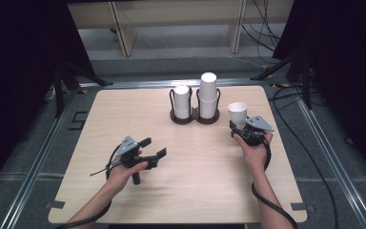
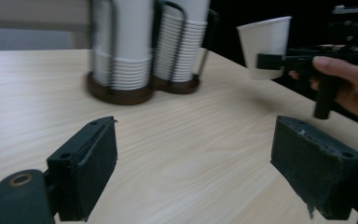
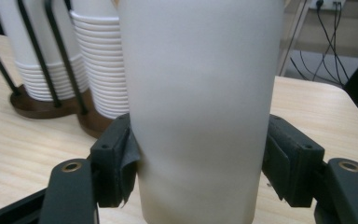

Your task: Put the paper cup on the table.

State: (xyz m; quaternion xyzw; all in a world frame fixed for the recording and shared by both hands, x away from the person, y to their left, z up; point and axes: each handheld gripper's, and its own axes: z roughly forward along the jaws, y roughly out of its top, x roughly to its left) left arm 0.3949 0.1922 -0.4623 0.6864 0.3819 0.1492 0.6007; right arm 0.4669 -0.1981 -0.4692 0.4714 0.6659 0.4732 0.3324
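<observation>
Nearest the camera in the high view, two forearms come in over the front edge of the bench [image 1: 195, 191]. The left hand [image 1: 124, 169] holds the left tongs [image 1: 153, 148] just above the wood, well to the left of everything else. In the left gripper view those tongs [image 2: 193, 175] are released: both pads [image 2: 91, 168] stand wide apart with nothing but bare bench between them.

A bit farther back on the right side, the right hand [image 1: 252, 145] carries the right tongs [image 1: 235, 125], and these are clenched on a white paper cup [image 1: 237, 113]. The cup is upright, mouth up, held just clear of the bench near its right edge. From the right gripper view the cup [image 3: 198, 107] sits squarely between the pads [image 3: 121, 163], both pressing on its lower wall. The left gripper view catches the same cup [image 2: 265, 46] off to the side, with the right tongs [image 2: 272, 60] around it.

Farther still, near the middle of the bench's back half, there's a dark double cup rack [image 1: 194, 116] with two wire-caged stacks of white cups. The left stack [image 1: 182, 101] is shorter, the right stack [image 1: 208, 94] is taller. The held cup is just right of the taller stack, not touching it.

Behind the bench there's grey floor, cables [image 1: 267, 28] and some pale wooden furniture [image 1: 171, 19].
</observation>
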